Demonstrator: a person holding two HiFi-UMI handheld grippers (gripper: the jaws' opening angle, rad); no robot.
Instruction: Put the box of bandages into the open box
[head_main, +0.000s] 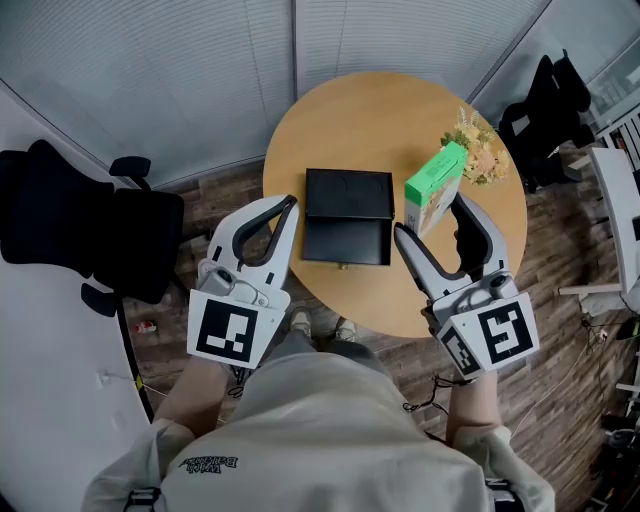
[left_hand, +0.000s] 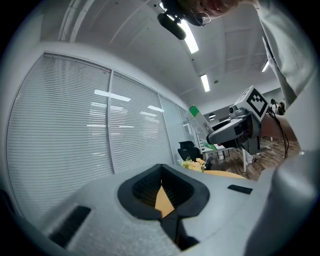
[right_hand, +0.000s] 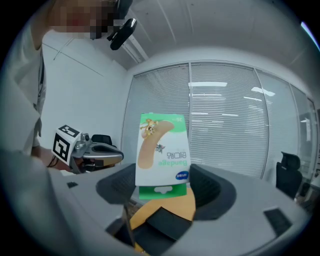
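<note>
Green-and-white bandage box (head_main: 436, 185) clamped in right gripper (head_main: 430, 216), over round wooden table (head_main: 340, 115), just right of open black box (head_main: 347, 215), left gripper (head_main: 289, 206) closed on nothing, near its left edge.

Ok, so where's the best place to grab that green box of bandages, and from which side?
By its two narrow side edges, near the hang-tab end, coming in facing the broad printed front. The box of bandages is a straight-sided carton, so those edges are parallel. The right gripper appears to hold it that way.
</note>
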